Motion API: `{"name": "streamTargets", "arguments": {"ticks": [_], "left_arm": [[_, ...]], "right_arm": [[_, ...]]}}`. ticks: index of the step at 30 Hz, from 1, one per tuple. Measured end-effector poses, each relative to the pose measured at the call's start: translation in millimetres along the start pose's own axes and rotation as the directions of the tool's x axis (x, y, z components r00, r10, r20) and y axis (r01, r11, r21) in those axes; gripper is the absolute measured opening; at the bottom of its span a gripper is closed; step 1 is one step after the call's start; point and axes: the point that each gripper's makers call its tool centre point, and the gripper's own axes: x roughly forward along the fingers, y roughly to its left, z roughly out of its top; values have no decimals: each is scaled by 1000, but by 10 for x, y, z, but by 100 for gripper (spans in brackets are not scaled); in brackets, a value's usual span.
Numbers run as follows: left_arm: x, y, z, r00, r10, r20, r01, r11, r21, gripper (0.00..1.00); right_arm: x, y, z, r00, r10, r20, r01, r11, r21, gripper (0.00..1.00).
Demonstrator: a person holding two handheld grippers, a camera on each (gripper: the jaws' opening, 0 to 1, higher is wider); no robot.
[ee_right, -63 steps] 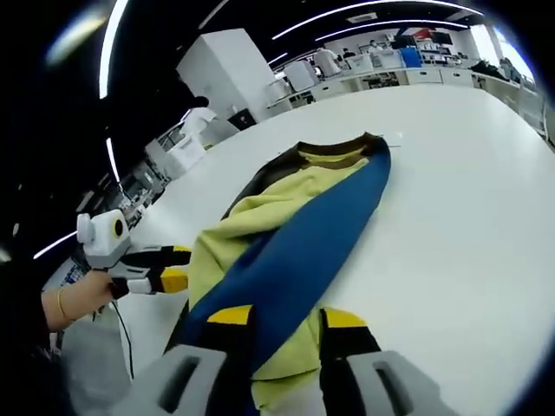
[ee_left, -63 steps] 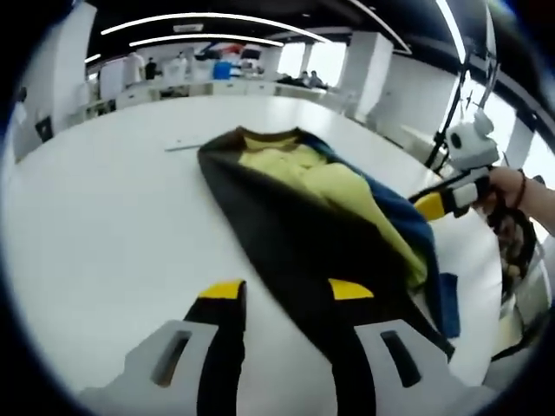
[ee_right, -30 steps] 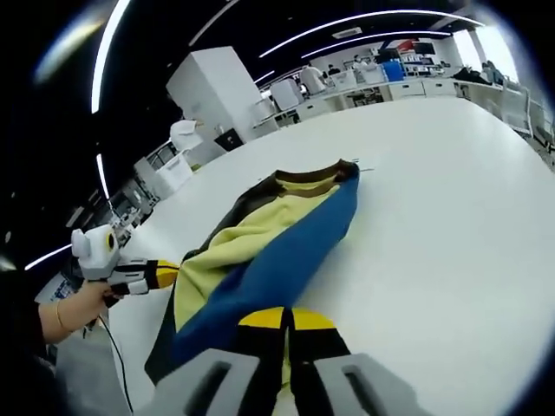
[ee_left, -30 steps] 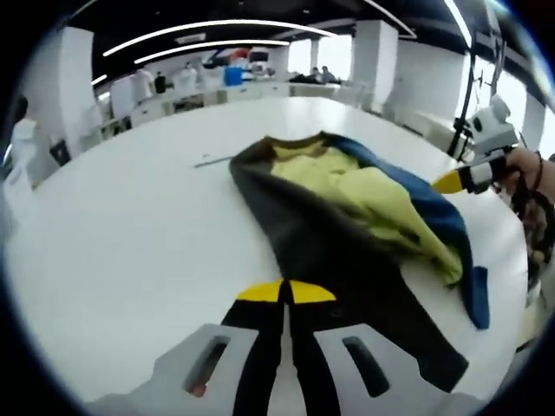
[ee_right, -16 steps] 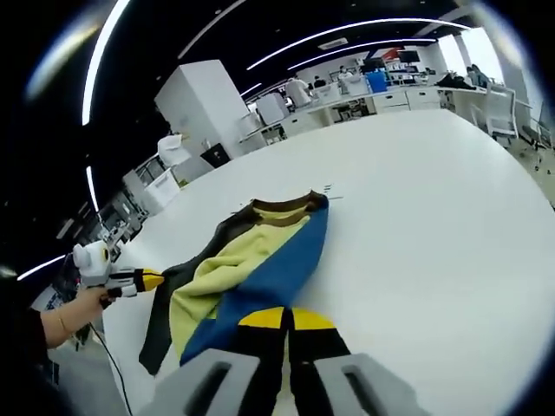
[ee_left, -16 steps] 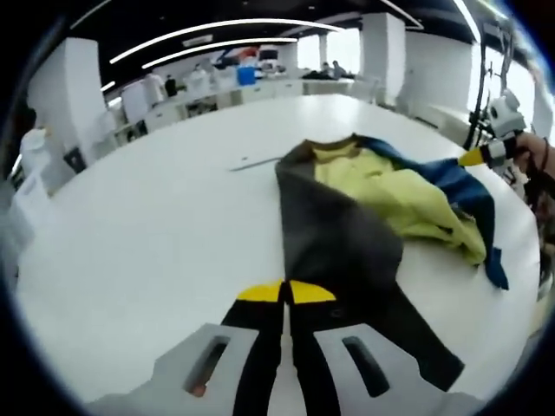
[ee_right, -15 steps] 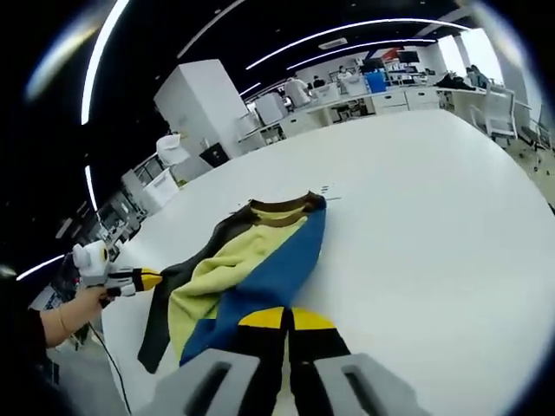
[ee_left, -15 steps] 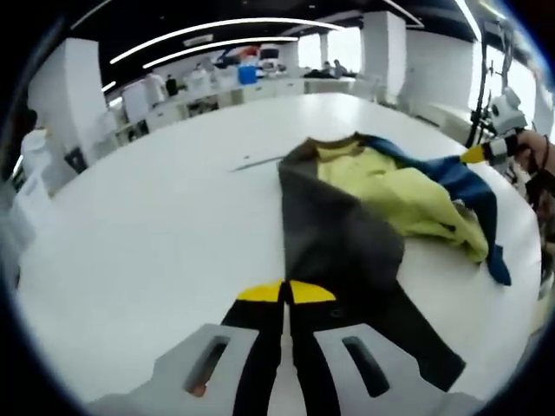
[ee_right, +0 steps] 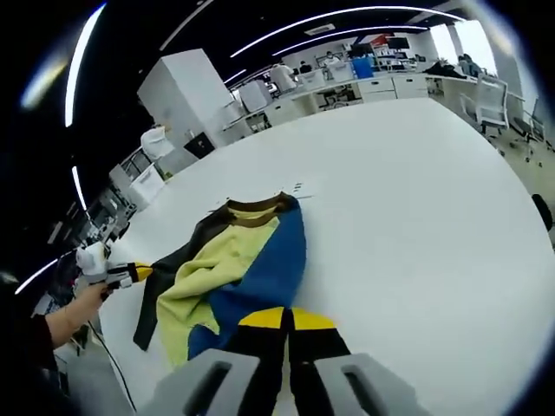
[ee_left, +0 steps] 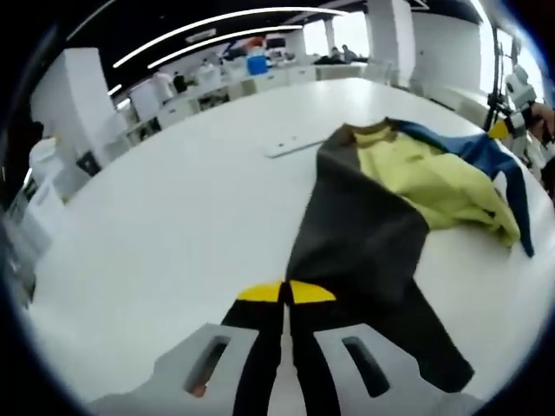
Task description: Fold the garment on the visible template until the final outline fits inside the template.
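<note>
— On the white tabletop point(ee_left: 156, 217) in the left gripper view, where is the garment point(ee_left: 381, 217)?
— Spread out ahead; its dark panel runs down to the left gripper point(ee_left: 286, 292), whose jaws are pressed together on the dark cloth. Yellow and blue parts lie to the right.

— And the right gripper view?
— The right gripper point(ee_right: 287, 318) has its jaws clamped on the blue edge of the garment point(ee_right: 234, 269). The other gripper point(ee_right: 108, 273), held in a hand point(ee_right: 78, 308), sits at the dark sleeve, far left.
</note>
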Motion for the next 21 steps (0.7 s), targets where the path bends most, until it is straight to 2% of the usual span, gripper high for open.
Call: {"name": "streamTargets", "arguments": {"ticks": [5, 10, 21], "left_arm": [[71, 20, -31, 1000, 5, -15, -5, 1000, -1, 0], [158, 54, -52, 999, 10, -35, -10, 1000, 15, 0], [259, 188, -34, 997, 37, -63, -33, 998, 60, 0]], "right_arm": [[-18, -223, 28, 998, -54, -24, 54, 998, -12, 0], [-4, -491, 54, 989, -138, -60, 133, 988, -81, 0], [107, -842, 92, 968, -227, -105, 207, 963, -173, 0]]}}
